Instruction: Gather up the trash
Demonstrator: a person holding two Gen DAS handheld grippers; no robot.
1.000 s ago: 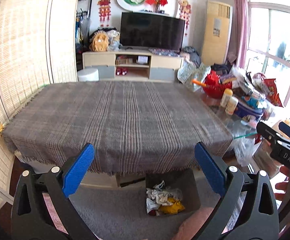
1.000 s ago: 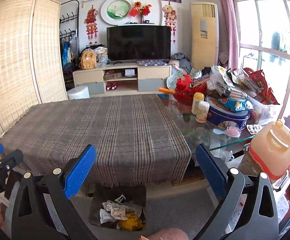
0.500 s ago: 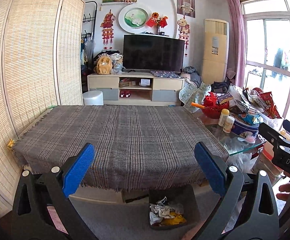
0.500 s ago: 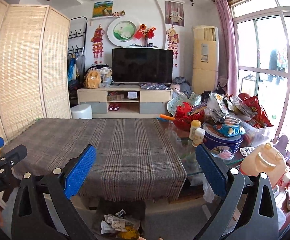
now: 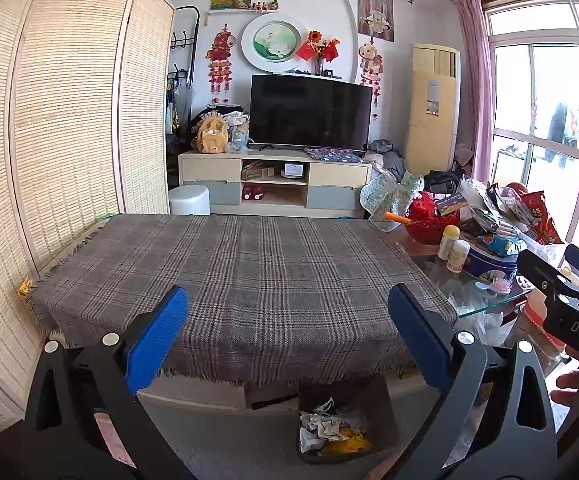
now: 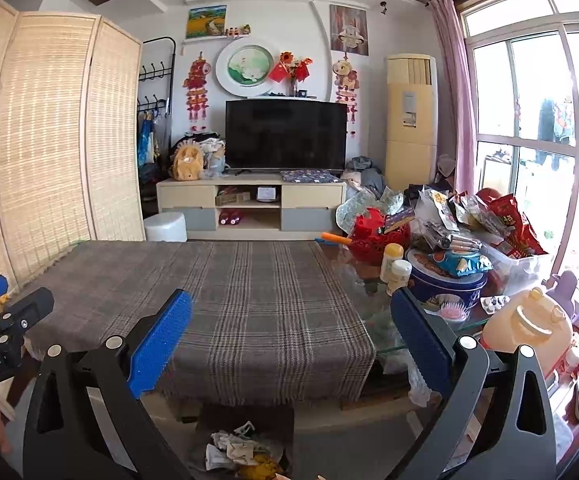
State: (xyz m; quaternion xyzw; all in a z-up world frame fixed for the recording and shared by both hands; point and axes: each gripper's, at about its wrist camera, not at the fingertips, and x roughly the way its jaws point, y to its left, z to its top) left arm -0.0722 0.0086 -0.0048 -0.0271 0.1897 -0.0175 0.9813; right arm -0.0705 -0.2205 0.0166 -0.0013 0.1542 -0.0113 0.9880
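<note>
Both grippers are held up level in front of a low worktop (image 5: 249, 272) draped with a grey plaid cloth (image 6: 257, 304). The left gripper (image 5: 285, 332) has its blue-padded fingers (image 5: 157, 336) spread wide with nothing between them. The right gripper (image 6: 289, 336) likewise has its fingers (image 6: 161, 340) spread wide and empty. In the left wrist view the right gripper shows as a black frame at the right edge, with part of the person's hand (image 5: 577, 388) below it.

On the floor at the near edge of the worktop, a dark trash bin (image 5: 349, 416) stands partly tucked under the cloth's fringe. Crumpled white paper and a yellow scrap, the trash (image 5: 329, 432), lie inside it. The bin is below and between the left gripper's fingers in that view, well under them.

To the right, the bare glass part of the worktop is crowded: a red basket (image 6: 373, 236), two pale bottles (image 6: 395, 264), a blue round tin (image 6: 445, 284), snack bags (image 6: 509, 228) and a pink hairbrush (image 6: 453, 314). A large orange jug (image 6: 529, 332) stands near the right gripper's right finger. Far behind are a television (image 5: 309, 114) on a low cabinet (image 5: 277, 184) and a folding bamboo screen (image 5: 69, 120) at left.
</note>
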